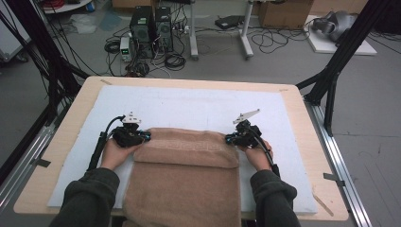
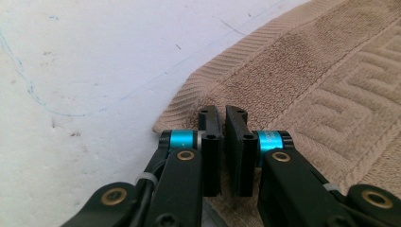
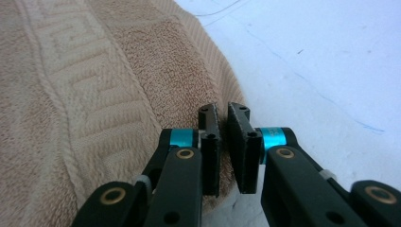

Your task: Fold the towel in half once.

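Gripping the tan towel (image 1: 187, 161) at its two folded far corners, left gripper (image 2: 222, 116) and right gripper (image 3: 223, 113) are both pinching together on thin hem just under the jaw tips, risking a corner slipping free when pulled.

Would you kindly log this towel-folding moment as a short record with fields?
item: tan towel, far end folded back toward the person, near end hanging over the table edge
surface: white mat on a wooden table
left hand-held gripper: at the fold's left corner, jaws shut with a narrow gap, over the corner; grip not clear
right hand-held gripper: at the fold's right corner, jaws likewise shut
beyond the table: computer towers, cables on the floor
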A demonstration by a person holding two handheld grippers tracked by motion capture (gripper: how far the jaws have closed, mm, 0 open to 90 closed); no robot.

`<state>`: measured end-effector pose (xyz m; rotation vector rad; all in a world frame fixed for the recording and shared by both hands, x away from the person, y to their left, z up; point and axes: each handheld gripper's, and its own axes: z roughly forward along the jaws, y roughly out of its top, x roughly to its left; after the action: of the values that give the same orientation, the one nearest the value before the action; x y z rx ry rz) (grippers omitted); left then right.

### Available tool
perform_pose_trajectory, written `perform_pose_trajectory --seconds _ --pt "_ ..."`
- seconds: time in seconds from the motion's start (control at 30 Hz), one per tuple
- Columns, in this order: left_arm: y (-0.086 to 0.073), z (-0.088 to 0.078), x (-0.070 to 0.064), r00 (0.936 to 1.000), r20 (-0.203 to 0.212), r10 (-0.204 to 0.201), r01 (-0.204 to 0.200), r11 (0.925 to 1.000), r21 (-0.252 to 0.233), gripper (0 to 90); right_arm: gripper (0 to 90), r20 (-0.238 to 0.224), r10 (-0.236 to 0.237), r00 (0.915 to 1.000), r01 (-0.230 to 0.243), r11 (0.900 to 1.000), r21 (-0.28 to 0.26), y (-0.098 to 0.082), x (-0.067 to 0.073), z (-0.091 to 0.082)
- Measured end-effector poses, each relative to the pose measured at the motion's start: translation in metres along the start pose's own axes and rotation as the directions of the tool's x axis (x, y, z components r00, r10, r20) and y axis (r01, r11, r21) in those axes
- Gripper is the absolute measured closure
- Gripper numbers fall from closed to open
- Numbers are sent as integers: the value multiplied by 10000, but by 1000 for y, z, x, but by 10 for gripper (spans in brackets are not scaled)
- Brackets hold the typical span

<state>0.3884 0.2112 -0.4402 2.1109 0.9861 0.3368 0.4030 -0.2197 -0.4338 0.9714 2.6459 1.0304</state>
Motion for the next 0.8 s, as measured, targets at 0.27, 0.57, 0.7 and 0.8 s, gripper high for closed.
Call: perform_pose_trajectory --seconds 0.27,0.57,0.7,0.8 --pt "3 -14 0 9998 196 -73 82 9989 -459 861 874 -302 -246 9992 228 9979 -599 1 4 -19" --pt "5 -38 -10 9989 401 249 -208 9946 -1013 861 874 -751 -620 9952 510 9888 -1405 2 17 -47" --pt "5 -61 -25 9963 282 808 -757 9857 -1509 860 874 -775 -1131 9906 978 9790 -1787 1 33 -67" --pt "-1 -74 -38 9926 384 1152 -1082 9826 -1509 860 874 -928 -1451 9851 1256 9738 -1898 -2 46 -76"
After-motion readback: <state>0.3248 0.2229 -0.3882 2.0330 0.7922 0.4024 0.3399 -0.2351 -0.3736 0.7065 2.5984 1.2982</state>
